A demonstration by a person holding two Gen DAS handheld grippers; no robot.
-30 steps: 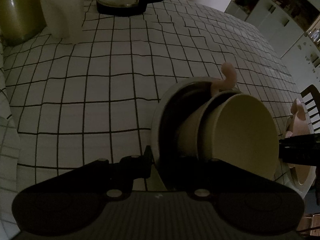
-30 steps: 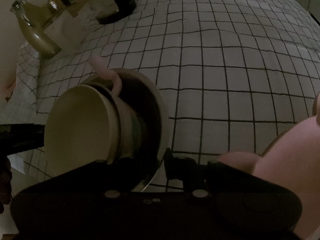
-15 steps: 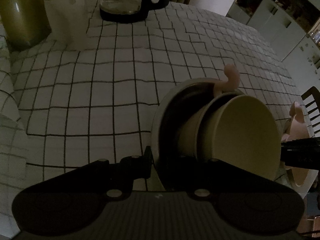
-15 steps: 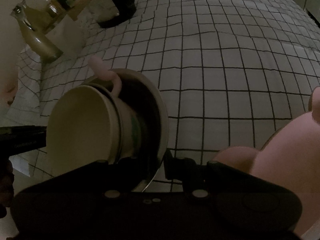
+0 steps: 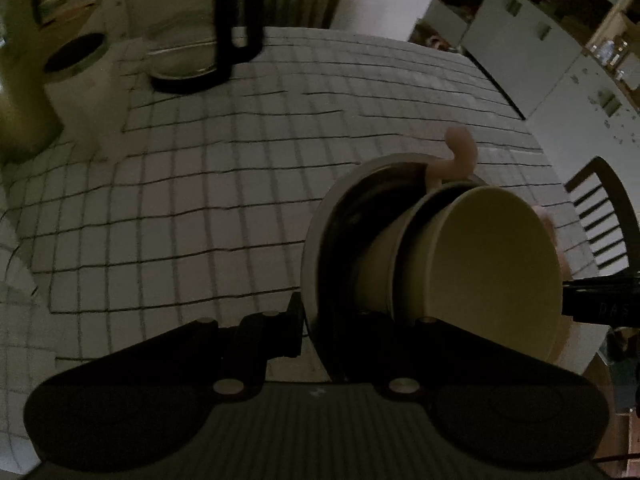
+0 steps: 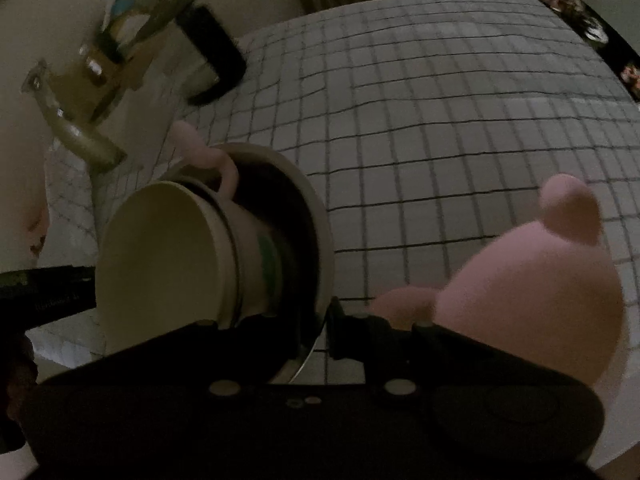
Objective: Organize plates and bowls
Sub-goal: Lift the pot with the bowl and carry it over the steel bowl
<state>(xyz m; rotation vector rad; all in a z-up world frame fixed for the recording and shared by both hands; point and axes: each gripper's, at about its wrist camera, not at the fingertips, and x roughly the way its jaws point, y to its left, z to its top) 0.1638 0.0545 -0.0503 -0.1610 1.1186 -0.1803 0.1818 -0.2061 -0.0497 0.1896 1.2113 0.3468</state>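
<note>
A stack of dishes hangs above the checked tablecloth (image 5: 200, 184): a grey plate (image 5: 320, 240), nested cream bowls (image 5: 492, 264) and a pink curled handle (image 5: 460, 152). My left gripper (image 5: 320, 320) is shut on the plate's rim, the stack tilted to its right. In the right wrist view the same plate (image 6: 320, 232) and cream bowls (image 6: 160, 264) sit left of centre, and my right gripper (image 6: 316, 336) is shut on the plate's rim. A pink pig-shaped dish (image 6: 540, 280) lies close on the right.
A glass jug with a black handle (image 5: 208, 52), a white canister (image 5: 80, 80) and a gold vase (image 5: 24, 120) stand at the table's far left. Chairs (image 5: 600, 212) stand at the far and right sides. White cabinets (image 5: 540, 52) line the back right.
Both grippers have risen with the stack; the table looks farther away and more of the room shows. The grip on the plate has not changed.
</note>
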